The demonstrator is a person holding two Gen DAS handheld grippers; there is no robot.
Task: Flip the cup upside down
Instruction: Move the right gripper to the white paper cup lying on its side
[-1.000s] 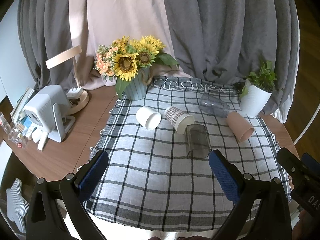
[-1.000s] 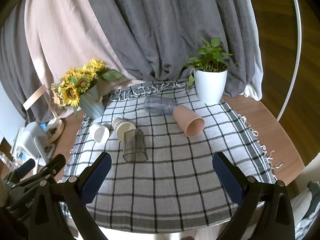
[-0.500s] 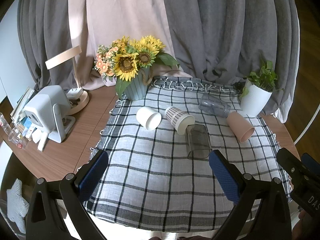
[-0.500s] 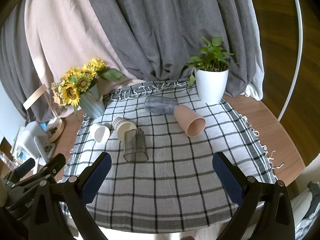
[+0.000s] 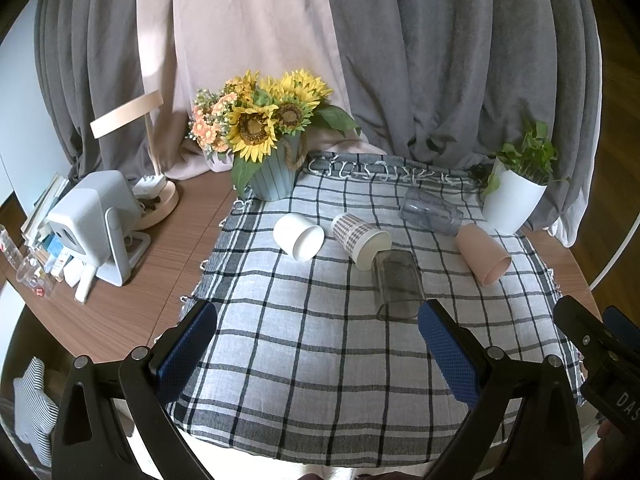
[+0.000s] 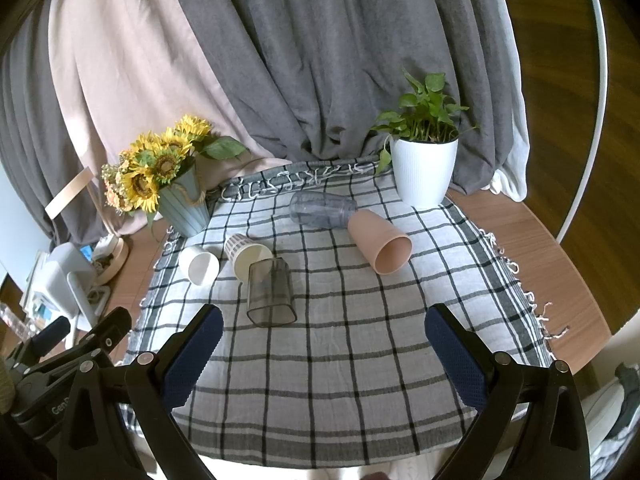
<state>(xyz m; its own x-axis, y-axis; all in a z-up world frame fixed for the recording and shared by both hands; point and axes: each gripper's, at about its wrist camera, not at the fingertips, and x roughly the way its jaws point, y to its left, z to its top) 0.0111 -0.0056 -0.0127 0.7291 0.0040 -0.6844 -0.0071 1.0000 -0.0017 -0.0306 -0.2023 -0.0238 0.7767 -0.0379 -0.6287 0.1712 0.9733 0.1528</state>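
Five cups lie on their sides on the black-and-white checked cloth (image 5: 320, 352) covering the round wooden surface (image 5: 132, 300), all in the far half. White ceramic cup (image 5: 299, 237) at left, just beside the checked paper cup (image 5: 360, 240), whose rim touches the smoky square plastic tumbler (image 5: 397, 285). Clear plastic tumbler (image 6: 322, 209) sits at the back, touching the base of the pink plastic cup (image 6: 380, 242) at right.

Near half of the cloth is bare, open room up to the front edge. Back edge is crowded: blue ribbed pot of sunflowers (image 5: 272, 148) at the back-left corner, white ribbed pot with a green plant (image 6: 424, 160) at the back-right. Bare wood shows along the right rim; white projector (image 5: 94, 224) and desk lamp (image 5: 152, 168) fill the left side.

Left hand-held gripper (image 5: 316, 340) is spread wide, holding nothing, low over the front cloth edge. Right hand-held gripper (image 6: 320, 344) also spread wide, holding nothing, beside it.

Versus one second ago: no cup has moved, both grippers sit at the same spots with the same spread.
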